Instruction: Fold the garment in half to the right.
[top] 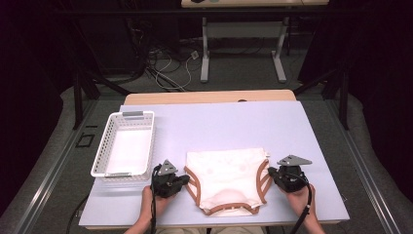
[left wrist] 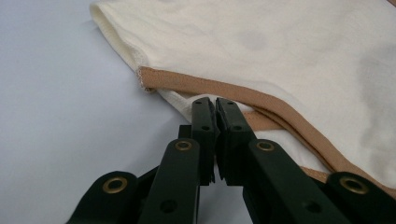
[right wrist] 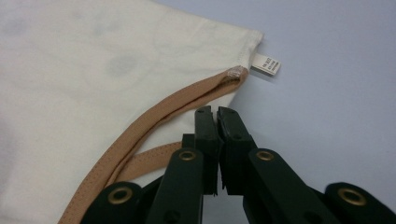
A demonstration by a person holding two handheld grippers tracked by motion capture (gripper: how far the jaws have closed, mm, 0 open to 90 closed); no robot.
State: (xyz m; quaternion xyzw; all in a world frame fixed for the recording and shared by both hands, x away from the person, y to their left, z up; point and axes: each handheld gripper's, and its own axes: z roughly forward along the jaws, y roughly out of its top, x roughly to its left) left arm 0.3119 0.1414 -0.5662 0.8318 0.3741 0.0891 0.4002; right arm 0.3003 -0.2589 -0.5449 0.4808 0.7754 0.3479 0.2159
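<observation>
A white slotted basket (top: 124, 144) sits at the table's (top: 219, 119) left. Just right of it, the left gripper (top: 182, 179) has its jaws pressed together at the tan-trimmed left edge of the cream garment (top: 226, 178), which lies flat at the front centre. The right gripper (top: 271, 171), jaws likewise closed, meets the garment's right edge near its small label (right wrist: 266, 64)

Bare table (top: 219, 124) beyond the garment (top: 226, 178); white basket (top: 124, 144) at left.

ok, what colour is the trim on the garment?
Tan-brown trim on a cream garment; clearest in the left gripper view.
</observation>
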